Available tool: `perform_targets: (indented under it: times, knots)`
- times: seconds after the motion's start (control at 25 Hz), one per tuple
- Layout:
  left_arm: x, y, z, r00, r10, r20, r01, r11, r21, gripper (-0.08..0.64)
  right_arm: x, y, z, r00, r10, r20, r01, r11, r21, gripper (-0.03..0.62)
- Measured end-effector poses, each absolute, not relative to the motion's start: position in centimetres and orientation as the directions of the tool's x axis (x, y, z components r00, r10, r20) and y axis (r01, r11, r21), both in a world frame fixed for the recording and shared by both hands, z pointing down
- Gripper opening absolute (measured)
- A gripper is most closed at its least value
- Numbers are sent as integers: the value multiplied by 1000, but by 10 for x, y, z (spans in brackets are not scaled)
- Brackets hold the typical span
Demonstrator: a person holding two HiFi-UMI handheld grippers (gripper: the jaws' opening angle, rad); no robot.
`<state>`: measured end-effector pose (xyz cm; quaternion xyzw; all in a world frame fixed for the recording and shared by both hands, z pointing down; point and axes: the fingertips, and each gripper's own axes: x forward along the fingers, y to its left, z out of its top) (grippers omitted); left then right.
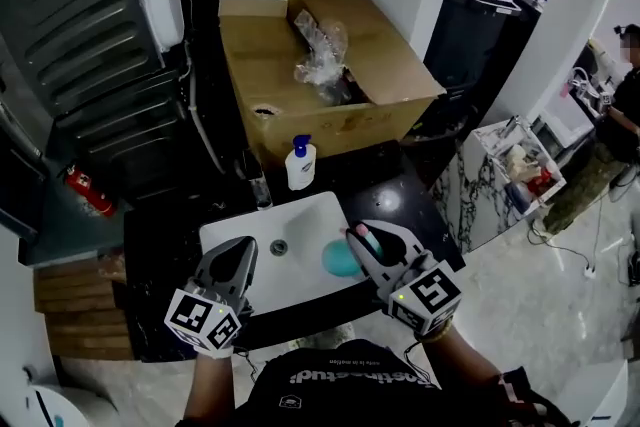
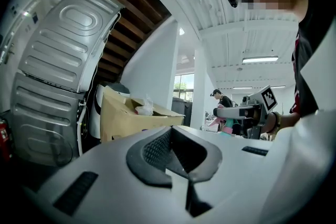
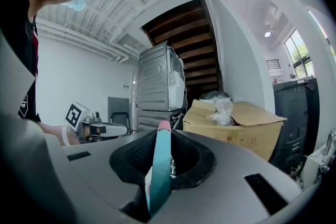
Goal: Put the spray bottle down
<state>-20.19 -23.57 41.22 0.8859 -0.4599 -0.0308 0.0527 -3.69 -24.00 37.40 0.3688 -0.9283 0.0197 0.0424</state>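
The spray bottle (image 1: 338, 261) is teal with a pink tip and hangs over the right side of the white sink (image 1: 290, 220). My right gripper (image 1: 362, 237) is shut on it. In the right gripper view the bottle (image 3: 160, 165) stands upright between the dark pads (image 3: 131, 157), with the pink tip above them. My left gripper (image 1: 243, 250) hovers over the sink's front left edge, level with the right one. Its jaws are together with nothing between them, as the left gripper view also shows (image 2: 176, 157). That view catches the right gripper (image 2: 239, 112) off to the right.
A white soap dispenser (image 1: 300, 163) stands on the dark counter behind the sink, beside the tap (image 1: 257, 187). Behind it sits an open cardboard box (image 1: 390, 65) holding plastic wrap. A tilted grey washing machine (image 1: 90, 45) fills the left. A marble-sided cabinet (image 1: 490, 185) and a person stand at the right.
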Motion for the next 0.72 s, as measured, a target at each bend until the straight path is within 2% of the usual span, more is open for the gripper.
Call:
perform_targets:
  times: [0.4, 0.72]
  knots:
    - [-179, -263, 424, 552, -833, 30, -829, -545, 126, 14, 1, -306, 411, -715, -680, 163, -690, 724, -7, 84]
    - [-172, -271, 446, 528, -845, 81, -845, -514, 146, 14, 45, -371, 445, -650, -714, 259, -726, 685, 65, 84]
